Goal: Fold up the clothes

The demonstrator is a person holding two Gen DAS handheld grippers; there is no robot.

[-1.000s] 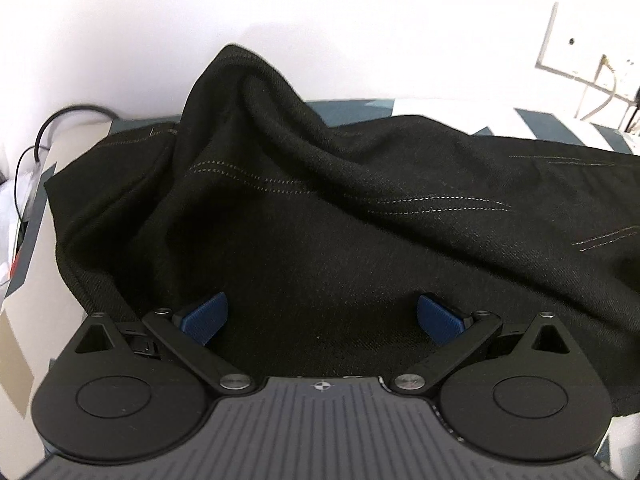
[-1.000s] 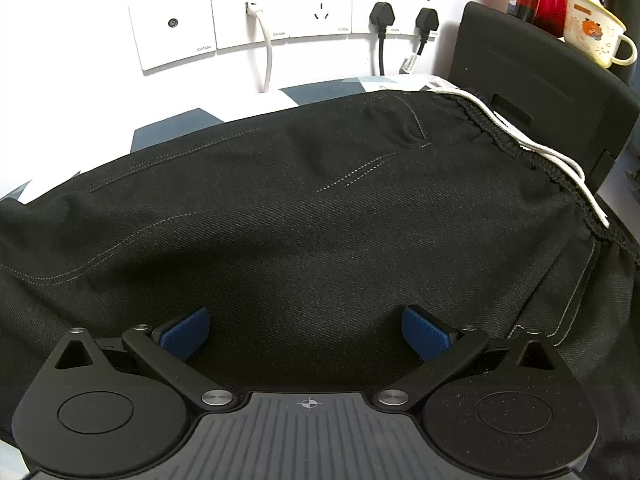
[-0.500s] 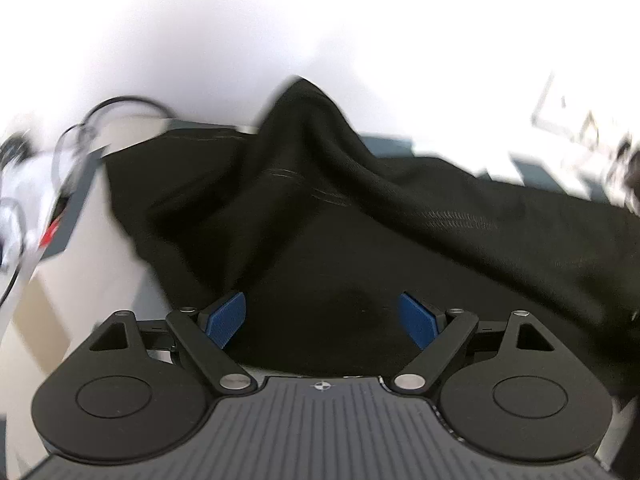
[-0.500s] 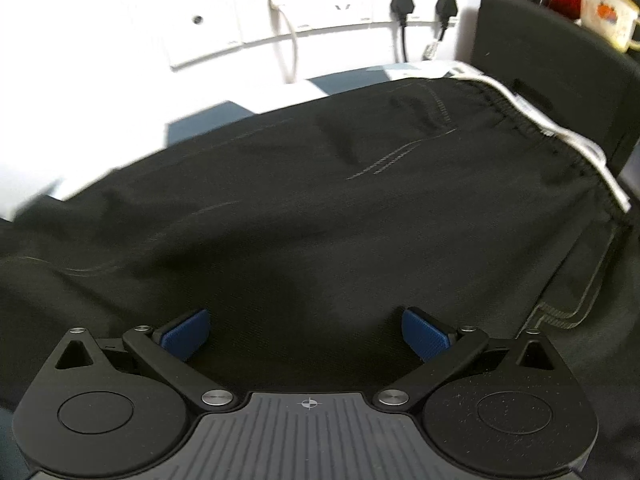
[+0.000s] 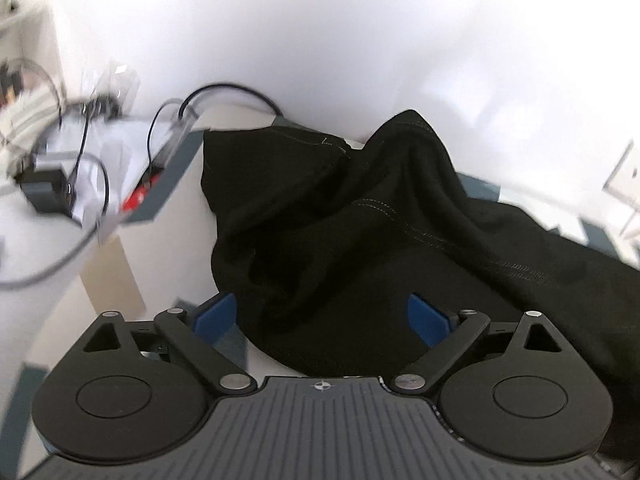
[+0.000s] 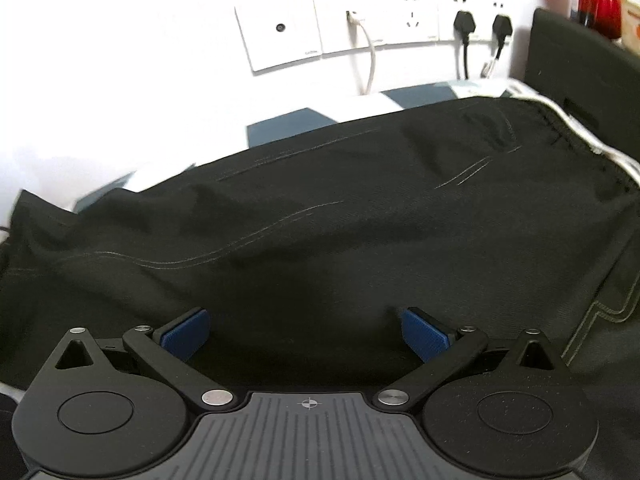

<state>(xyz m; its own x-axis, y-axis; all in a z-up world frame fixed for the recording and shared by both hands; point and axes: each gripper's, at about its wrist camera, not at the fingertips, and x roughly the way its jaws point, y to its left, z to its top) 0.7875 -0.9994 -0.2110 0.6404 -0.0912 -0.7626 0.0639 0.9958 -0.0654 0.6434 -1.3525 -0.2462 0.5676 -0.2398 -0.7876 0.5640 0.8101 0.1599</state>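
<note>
Left tongs [image 5: 322,318] apart, just reopening, now at hem end of black trousers [image 5: 360,240], worktop [image 5: 188,248] newly exposed. Right tongs [image 6: 306,334] apart over trousers. Nothing clamped; fold pending.

2 downward wrist views, shared trousers [image 5: 360,240]

From the left wrist view, bare cream tabletop [image 5: 180,240] lies open at nine o'clock, between the rumpled black stitched trousers [image 5: 360,240] and a clutter of black cables and small boxes [image 5: 80,168] at ten o'clock. The trousers rise in a peak at one o'clock. From the right wrist view, a black chair back [image 6: 580,80] blocks two o'clock; plugged wall sockets [image 6: 400,28] stand at twelve.
</note>
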